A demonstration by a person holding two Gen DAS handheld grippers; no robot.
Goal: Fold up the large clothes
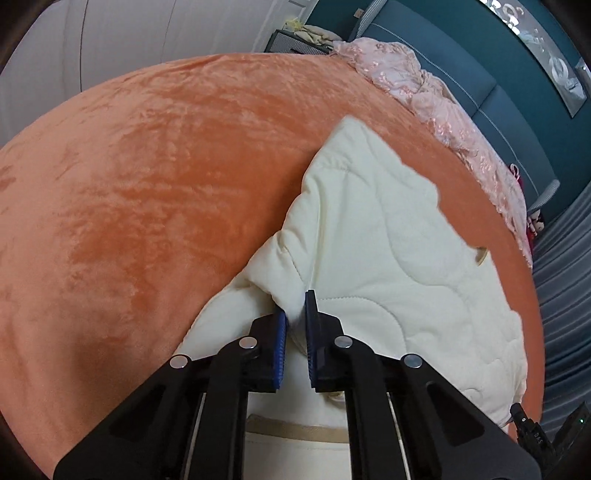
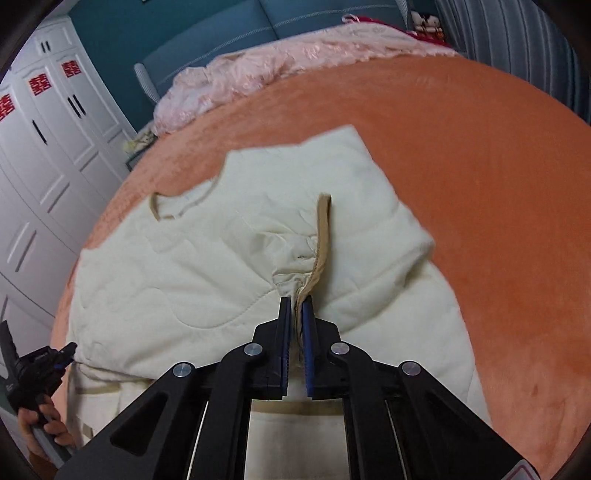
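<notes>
A large cream quilted garment (image 1: 388, 236) with tan trim lies partly folded on the orange bed cover (image 1: 147, 166). My left gripper (image 1: 295, 314) is shut on a bunched fold of the garment near its left side. In the right wrist view the garment (image 2: 221, 240) spreads ahead, and my right gripper (image 2: 295, 310) is shut on its gathered tan-trimmed edge (image 2: 322, 236). The left gripper (image 2: 40, 365) and the hand holding it show at the lower left of that view.
A pink lacy blanket (image 2: 258, 70) is heaped along the far side of the bed by the blue headboard (image 2: 221, 33). White wardrobes (image 2: 40, 147) stand at the left. Grey curtains (image 1: 565, 295) hang beyond the bed's right edge.
</notes>
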